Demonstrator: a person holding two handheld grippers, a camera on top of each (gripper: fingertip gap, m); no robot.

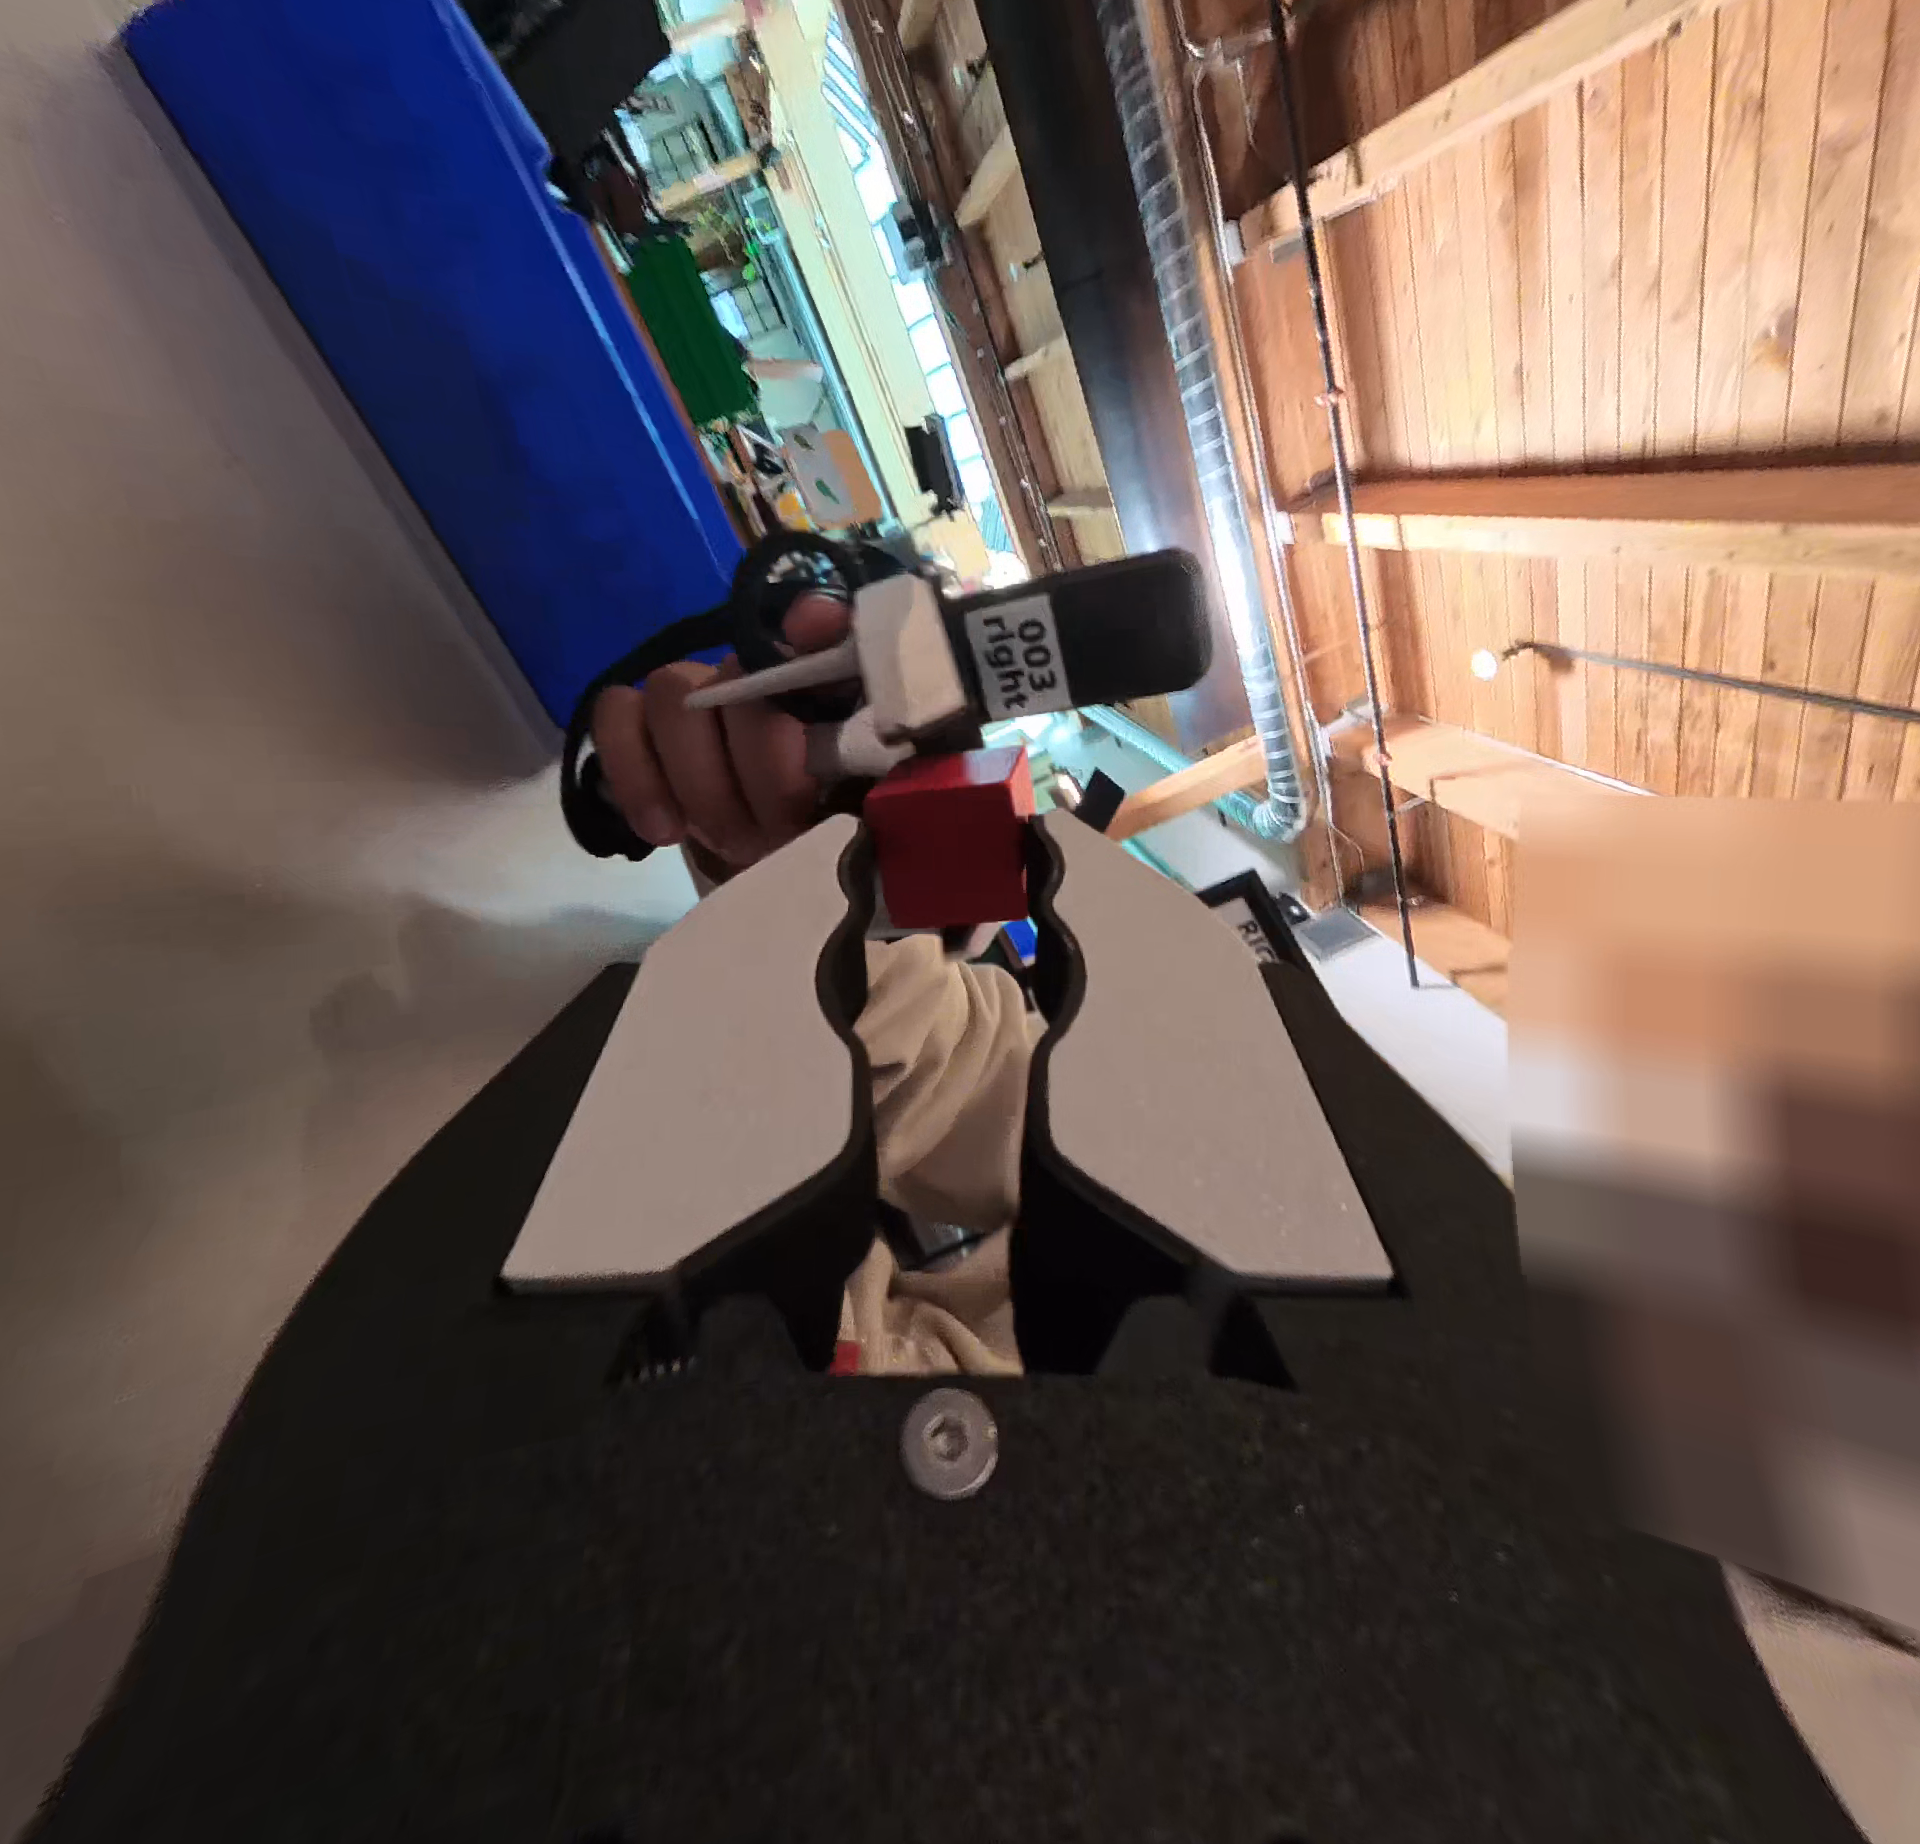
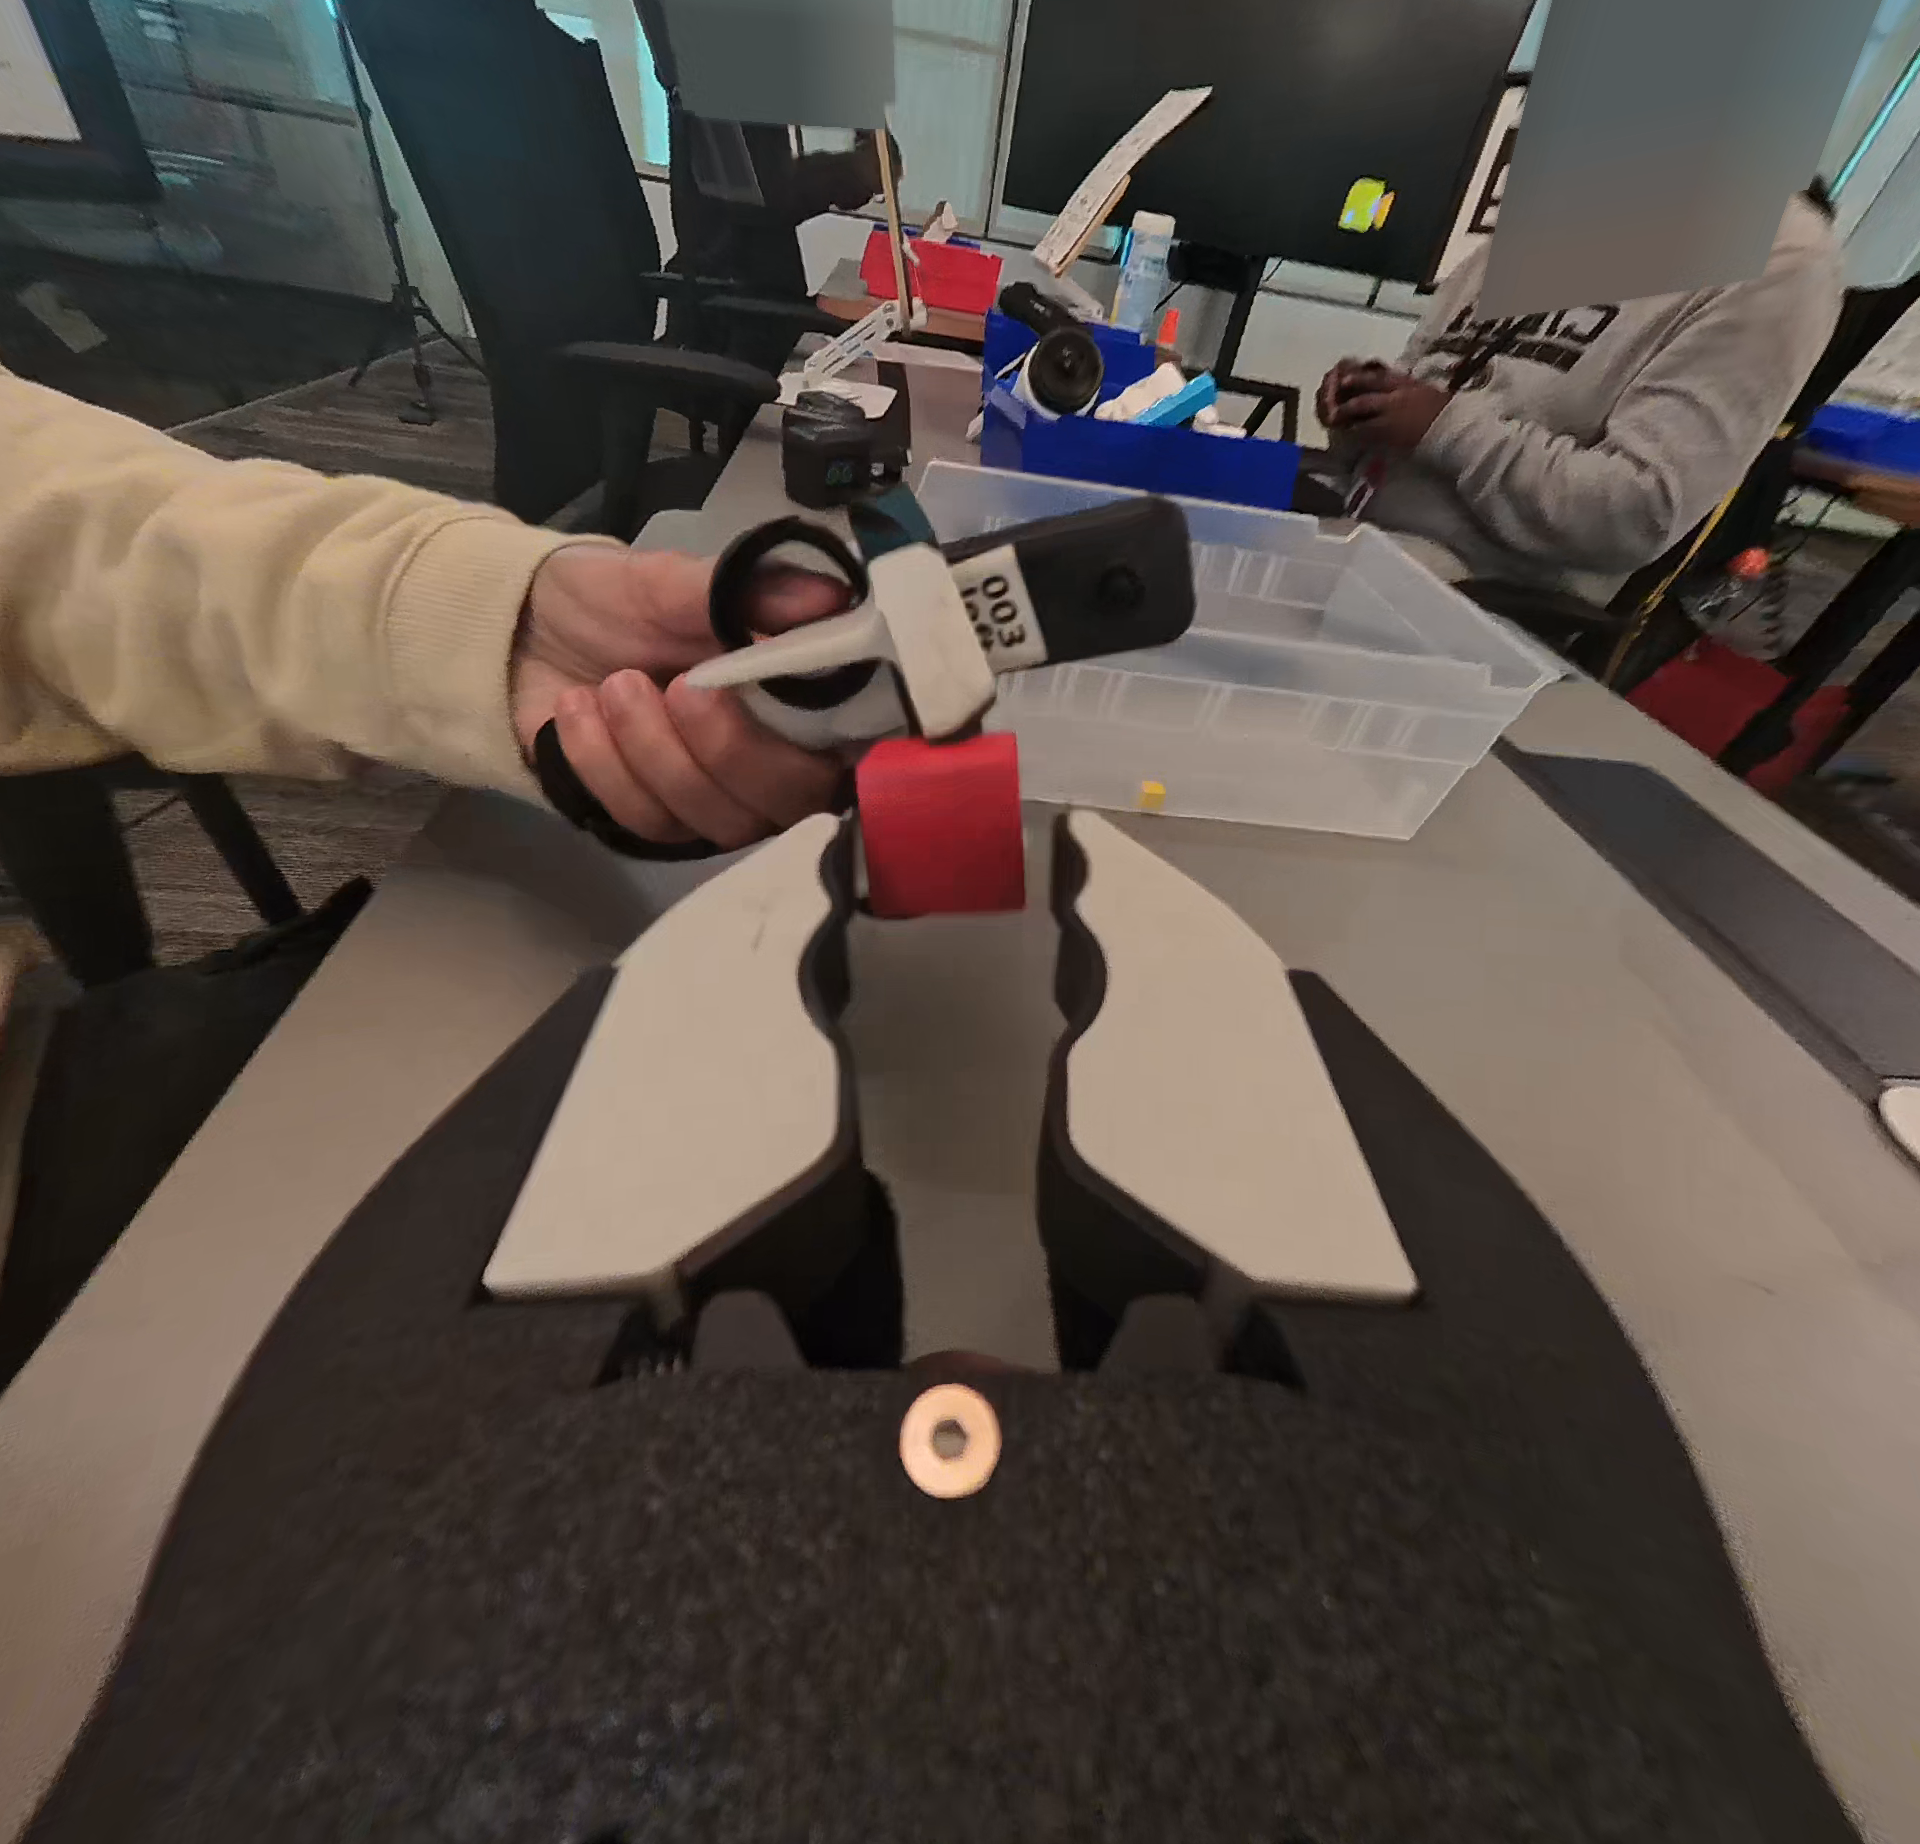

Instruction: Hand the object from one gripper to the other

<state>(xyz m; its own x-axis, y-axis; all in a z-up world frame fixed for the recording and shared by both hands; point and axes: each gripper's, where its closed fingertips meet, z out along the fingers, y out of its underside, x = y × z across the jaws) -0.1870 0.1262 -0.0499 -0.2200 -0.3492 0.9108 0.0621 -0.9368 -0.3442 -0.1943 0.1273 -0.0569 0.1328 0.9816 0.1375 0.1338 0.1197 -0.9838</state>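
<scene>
A red cube (image 1: pixel 951 849) sits between my left gripper's (image 1: pixel 948 854) fingertips, which press on both its sides; the left gripper is shut on it and held in the air. My right gripper (image 2: pixel 943 844) is open around the same cube (image 2: pixel 940 823). Its left finger touches the cube and a small gap shows at its right finger. Each view shows the other gripper, held by a hand, just above the cube: the right one in the left wrist view (image 1: pixel 1039 641), the left one in the right wrist view (image 2: pixel 987 620).
A grey table (image 2: pixel 1507 963) lies below, with a clear plastic bin (image 2: pixel 1299 672) behind the cube and a blue bin (image 2: pixel 1143 454) of items farther back. A seated person (image 2: pixel 1579 412) is at the right. Black chairs (image 2: pixel 582 288) stand at the left. My left and right fingertips are right by each other.
</scene>
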